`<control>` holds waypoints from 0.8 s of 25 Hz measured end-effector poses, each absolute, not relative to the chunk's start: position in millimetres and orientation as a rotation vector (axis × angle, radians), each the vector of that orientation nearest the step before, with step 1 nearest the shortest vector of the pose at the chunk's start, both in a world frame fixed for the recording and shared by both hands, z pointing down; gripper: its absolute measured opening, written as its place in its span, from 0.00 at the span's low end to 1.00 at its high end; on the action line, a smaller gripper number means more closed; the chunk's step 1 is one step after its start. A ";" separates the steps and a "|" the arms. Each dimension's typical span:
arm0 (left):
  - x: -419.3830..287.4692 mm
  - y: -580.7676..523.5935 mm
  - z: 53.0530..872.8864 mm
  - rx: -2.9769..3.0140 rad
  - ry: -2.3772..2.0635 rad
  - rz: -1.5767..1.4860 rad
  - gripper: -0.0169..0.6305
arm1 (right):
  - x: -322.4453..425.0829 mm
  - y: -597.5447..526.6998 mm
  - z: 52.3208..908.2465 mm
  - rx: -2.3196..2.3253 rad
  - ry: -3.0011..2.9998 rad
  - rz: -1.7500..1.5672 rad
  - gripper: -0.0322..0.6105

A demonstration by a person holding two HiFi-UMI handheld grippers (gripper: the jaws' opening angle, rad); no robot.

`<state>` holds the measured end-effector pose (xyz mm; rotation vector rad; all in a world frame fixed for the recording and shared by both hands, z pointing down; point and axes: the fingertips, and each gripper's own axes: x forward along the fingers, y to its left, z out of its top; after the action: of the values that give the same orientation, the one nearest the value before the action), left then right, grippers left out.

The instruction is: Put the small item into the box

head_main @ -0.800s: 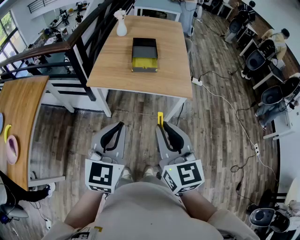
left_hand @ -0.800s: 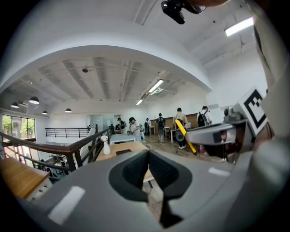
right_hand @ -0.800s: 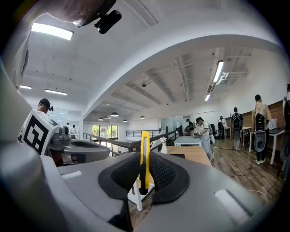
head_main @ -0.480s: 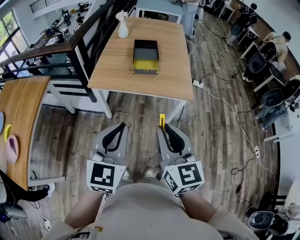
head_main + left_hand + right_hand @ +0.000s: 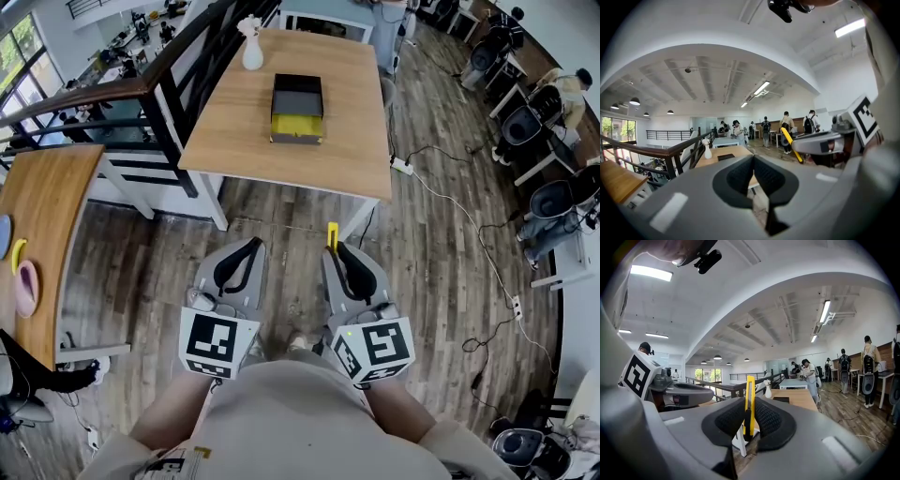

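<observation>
A black box (image 5: 297, 108) with a yellow front lies on the wooden table (image 5: 225, 131) ahead, well beyond both grippers; it is a small dark shape (image 5: 781, 400) in the right gripper view. My right gripper (image 5: 336, 246) is shut on a thin yellow utility knife (image 5: 332, 234), which stands up between the pads (image 5: 749, 405). My left gripper (image 5: 253, 246) is shut with nothing in it, its pads (image 5: 761, 173) pressed together. Both are held low over the wood floor in front of the table. The knife (image 5: 791, 144) also shows in the left gripper view.
A white vase (image 5: 253, 52) stands at the table's far end. A dark railing (image 5: 141, 84) runs along its left. Another wooden table (image 5: 42, 234) lies at the left. Cables (image 5: 450, 197) trail across the floor on the right, near office chairs (image 5: 553, 197). Several people stand far back.
The whole view has shifted slightly toward the table; both grippers sit a little lower in the head view. Their jaws and the knife have not changed.
</observation>
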<state>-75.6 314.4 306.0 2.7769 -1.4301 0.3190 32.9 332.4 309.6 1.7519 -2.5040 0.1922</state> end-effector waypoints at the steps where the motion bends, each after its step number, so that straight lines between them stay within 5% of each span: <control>1: -72.9 313.9 306.2 2.771 -1.429 0.318 0.03 | 35.9 331.7 310.8 1.750 -2.501 0.194 0.15; 20: 2.1 314.3 305.2 2.751 -1.532 0.385 0.03 | 115.6 322.6 307.6 1.674 -2.570 0.157 0.15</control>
<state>2.1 314.3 305.2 2.7508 -1.5321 0.3855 115.6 322.6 307.6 1.6737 -2.5701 0.1565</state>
